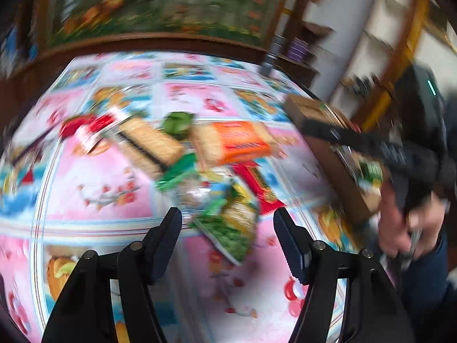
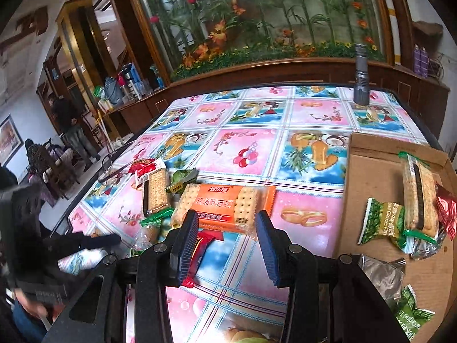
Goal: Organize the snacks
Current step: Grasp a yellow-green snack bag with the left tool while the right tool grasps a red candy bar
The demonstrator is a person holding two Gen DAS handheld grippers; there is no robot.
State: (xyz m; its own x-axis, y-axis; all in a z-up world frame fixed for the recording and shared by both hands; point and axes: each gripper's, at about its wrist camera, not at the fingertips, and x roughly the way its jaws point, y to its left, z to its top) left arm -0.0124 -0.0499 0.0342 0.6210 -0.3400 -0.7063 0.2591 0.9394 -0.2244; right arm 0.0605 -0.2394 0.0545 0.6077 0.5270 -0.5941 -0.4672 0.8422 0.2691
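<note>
The left wrist view is blurred. My left gripper (image 1: 228,228) is open over a green snack packet (image 1: 231,223), which lies between the fingertips without touching the pads. Beyond it are a red bar packet (image 1: 257,183), an orange cracker pack (image 1: 237,143) and a sandwich-cracker pack (image 1: 148,143). My right gripper (image 2: 227,237) is open and empty just short of the orange cracker pack (image 2: 228,205), its left finger above the red bar packet (image 2: 200,254). The cardboard box (image 2: 371,171) on the right holds a sandwich-cracker pack (image 2: 418,197), green packets (image 2: 382,223) and a silver wrapper (image 2: 380,274).
A fruit-patterned cloth (image 2: 245,148) covers the table. A grey cylinder (image 2: 361,77) stands at the far right, and glasses (image 2: 114,165) lie at the left edge. A wooden ledge with a planted glass case (image 2: 257,14) runs behind. People are in the room at far left.
</note>
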